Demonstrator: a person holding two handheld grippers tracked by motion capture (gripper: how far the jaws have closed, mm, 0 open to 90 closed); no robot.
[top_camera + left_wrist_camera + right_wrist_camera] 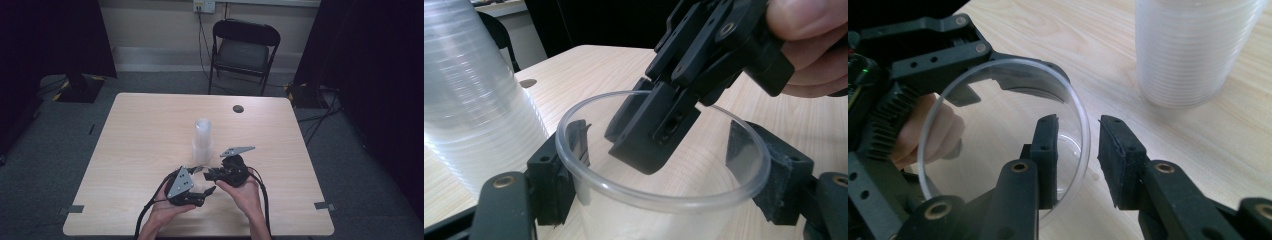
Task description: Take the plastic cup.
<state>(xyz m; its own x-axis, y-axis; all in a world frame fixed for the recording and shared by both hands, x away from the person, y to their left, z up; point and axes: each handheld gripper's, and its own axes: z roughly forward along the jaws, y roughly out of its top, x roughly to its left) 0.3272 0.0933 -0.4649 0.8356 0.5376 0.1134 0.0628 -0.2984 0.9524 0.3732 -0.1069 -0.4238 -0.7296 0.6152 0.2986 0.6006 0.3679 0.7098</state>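
Inside the clear cup, seemingly only the right gripper's jaw.

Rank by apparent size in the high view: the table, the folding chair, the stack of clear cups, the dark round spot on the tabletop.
1. table
2. folding chair, though it stands farther from the camera
3. stack of clear cups
4. dark round spot

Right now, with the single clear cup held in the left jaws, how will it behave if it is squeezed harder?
The single clear cup looks thin-walled, so it would probably flex or crumple. It seems very light. Its smooth plastic may slip. The right gripper straddles the rim, one jaw inside, pads apart, so it probably adds no support.
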